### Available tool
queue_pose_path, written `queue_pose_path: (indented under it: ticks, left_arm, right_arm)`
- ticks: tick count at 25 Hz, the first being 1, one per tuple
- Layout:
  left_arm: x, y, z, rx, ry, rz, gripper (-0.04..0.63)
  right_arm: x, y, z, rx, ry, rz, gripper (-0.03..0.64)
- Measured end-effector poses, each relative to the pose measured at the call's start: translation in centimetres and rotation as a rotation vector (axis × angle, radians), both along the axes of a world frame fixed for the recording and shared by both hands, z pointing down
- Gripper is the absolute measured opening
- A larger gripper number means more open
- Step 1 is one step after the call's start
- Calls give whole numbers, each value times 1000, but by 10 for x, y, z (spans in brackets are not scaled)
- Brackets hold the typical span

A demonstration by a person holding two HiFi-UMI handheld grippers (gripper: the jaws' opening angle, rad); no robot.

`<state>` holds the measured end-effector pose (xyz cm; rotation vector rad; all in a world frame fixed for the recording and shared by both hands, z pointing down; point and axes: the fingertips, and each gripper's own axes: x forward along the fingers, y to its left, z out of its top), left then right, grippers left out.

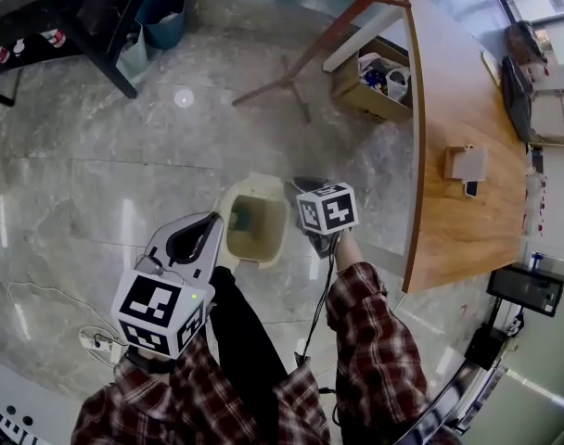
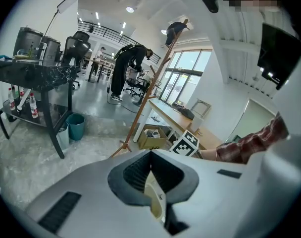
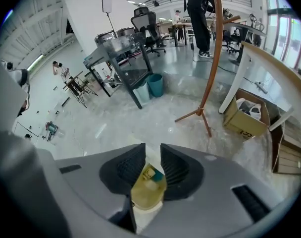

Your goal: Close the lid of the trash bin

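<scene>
Head view, trash bin [image 1: 251, 257]: cream, standing on the stone floor [image 1: 96, 174] between my two arms; the mouth is open upward with a teal scrap [image 1: 242, 219] inside; I cannot make out the lid as a separate part
Head view, left claw [image 1: 211, 222]: low, just beside the trash bin's left rim; I judge it is parked there to steady the trash bin or reach the lid
Head view, right claw [image 1: 301, 186]: over the right rim, opposite the left claw, so the trash bin sits between the two
Left gripper view, left claw [image 2: 150, 155]: clenched, tips meeting; the cream trash bin shows through the gap behind the tips, and I judge it is not pinched
Right gripper view, right claw [image 3: 150, 150]: released, with a narrow gap between the pads and nothing held; it is aimed down into the open trash bin [image 3: 148, 192]
Task state: lid not yet closed, by my reading
</scene>
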<state>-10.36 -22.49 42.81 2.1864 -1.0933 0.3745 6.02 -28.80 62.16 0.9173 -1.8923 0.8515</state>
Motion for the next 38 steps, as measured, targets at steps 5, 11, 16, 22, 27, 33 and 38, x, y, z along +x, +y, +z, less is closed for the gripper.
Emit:
queue_pose_path:
  ticks: [5, 11, 16, 22, 27, 33, 38]
  left_arm:
    - [-4, 0, 6, -8, 4, -11, 11]
    - [3, 3, 5, -8, 21, 3, 11]
    - [7, 7, 5, -8, 35, 13, 9]
    - [7, 14, 13, -15, 36, 25, 10]
    - [1, 30, 37, -52, 24, 29, 9]
    - [10, 42, 69, -89, 4, 68, 9]
    - [22, 39, 99, -102, -6, 90, 11]
  right_arm:
    - [0, 13, 11, -50, 5, -25, 84]
    - [-3, 26, 12, -55, 38, -75, 84]
    - [-8, 61, 15, -124, 11, -92, 84]
    - [-15, 116, 32, -173, -32, -93, 83]
    - [-20, 160, 61, -226, -20, -105, 83]
    - [-27, 199, 107, -287, 10, -83, 83]
    - [-27, 209, 143, -299, 24, 8, 83]
